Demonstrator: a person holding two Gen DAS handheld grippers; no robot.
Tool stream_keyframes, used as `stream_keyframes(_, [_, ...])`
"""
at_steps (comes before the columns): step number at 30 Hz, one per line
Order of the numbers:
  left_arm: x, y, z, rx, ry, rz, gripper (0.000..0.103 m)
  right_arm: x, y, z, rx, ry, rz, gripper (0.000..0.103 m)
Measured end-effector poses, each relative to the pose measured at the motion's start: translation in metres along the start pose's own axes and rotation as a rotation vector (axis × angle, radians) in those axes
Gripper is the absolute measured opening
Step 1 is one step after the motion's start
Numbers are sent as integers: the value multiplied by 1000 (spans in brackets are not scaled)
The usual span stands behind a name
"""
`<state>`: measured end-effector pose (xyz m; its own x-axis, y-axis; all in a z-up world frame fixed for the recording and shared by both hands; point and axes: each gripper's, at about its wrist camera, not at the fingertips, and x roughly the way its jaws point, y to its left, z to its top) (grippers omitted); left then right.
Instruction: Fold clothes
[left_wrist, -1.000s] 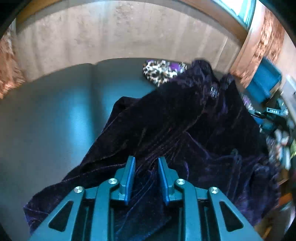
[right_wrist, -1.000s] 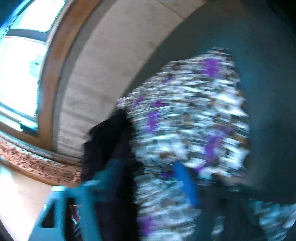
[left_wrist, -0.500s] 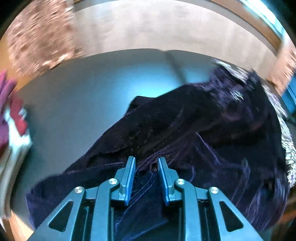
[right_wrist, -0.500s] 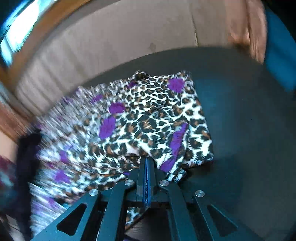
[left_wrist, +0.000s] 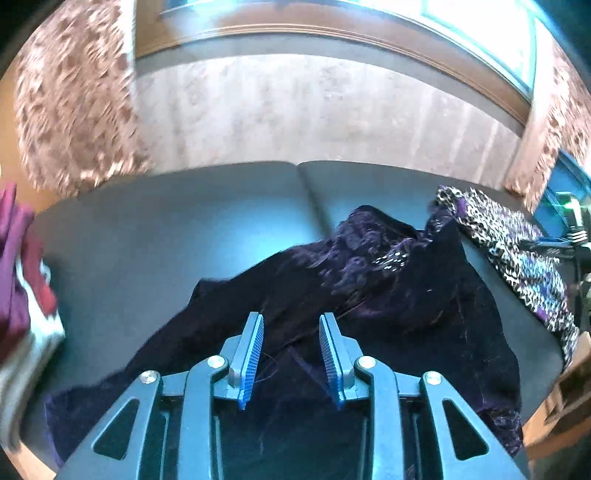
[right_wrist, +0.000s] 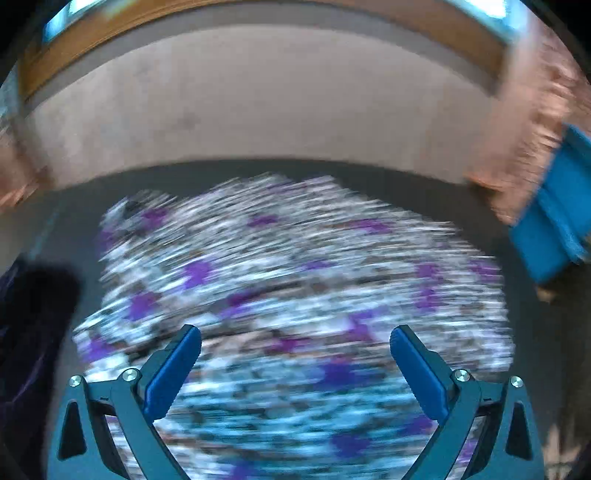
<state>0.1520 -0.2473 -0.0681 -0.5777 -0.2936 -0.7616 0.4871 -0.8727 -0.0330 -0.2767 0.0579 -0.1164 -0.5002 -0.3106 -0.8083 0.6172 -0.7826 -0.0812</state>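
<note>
A dark purple velvet garment lies rumpled on the grey table. My left gripper hovers over its near edge with the jaws partly open and nothing between them. A leopard-print garment with purple patches lies spread under my right gripper, which is wide open and empty above it. The leopard garment also shows in the left wrist view at the table's right side. The right wrist view is blurred by motion.
Folded maroon and white clothes sit at the table's left edge. A beige wall with a wood-framed window runs behind the table. A blue box stands to the right. The velvet garment's edge shows at the left.
My right gripper was shut on the leopard-print garment and has opened wide, letting it go. My left gripper's jaws have spread a little and the view has swung toward the wall.
</note>
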Motion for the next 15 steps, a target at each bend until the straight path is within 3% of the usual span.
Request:
stream_keyframes(3, [12,-3,7,30,33,-3,32,27,15,-19,-16,55,8,103])
stream_keyframes(6, [36,9,14,42,55,5,32,36,-15,-29,112,38,30,103])
stream_keyframes(10, [51,8,30,90,2,-16,32,47,-68,-28,242,58,-14,103])
stream_keyframes(15, [63,-9,52,179,-9,-92,48,57,-109,-26,318,54,-62,103])
